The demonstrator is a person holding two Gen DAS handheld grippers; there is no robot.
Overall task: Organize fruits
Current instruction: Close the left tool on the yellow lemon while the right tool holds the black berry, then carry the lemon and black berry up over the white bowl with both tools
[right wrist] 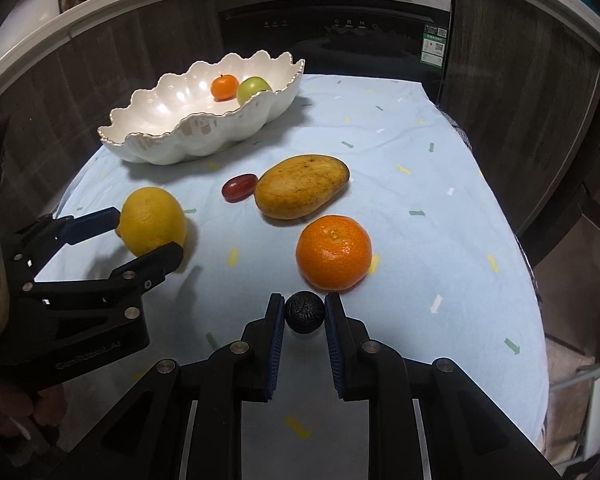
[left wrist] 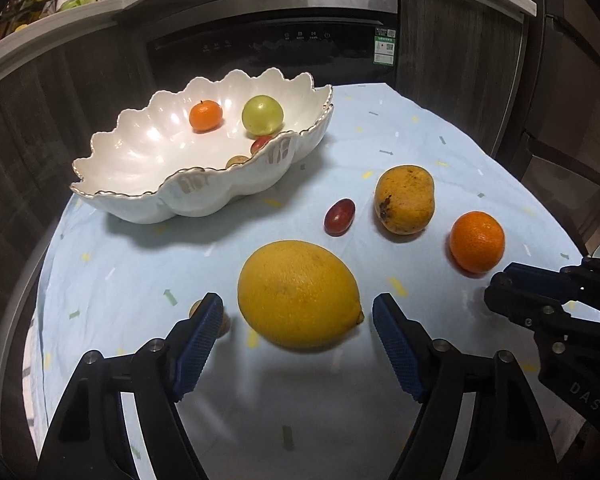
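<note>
A big yellow lemon lies on the blue cloth between the open fingers of my left gripper; in the right wrist view the lemon sits between that gripper's jaws, not squeezed. My right gripper is shut on a small black round fruit. A mango, a red grape and an orange lie on the cloth. The white scalloped bowl holds a small orange, a green fruit and small fruits.
The round table's blue cloth ends close at right and front. A dark oven front and cabinets stand behind. A small brown nut-like thing lies beside the left finger. The right gripper shows at the right edge.
</note>
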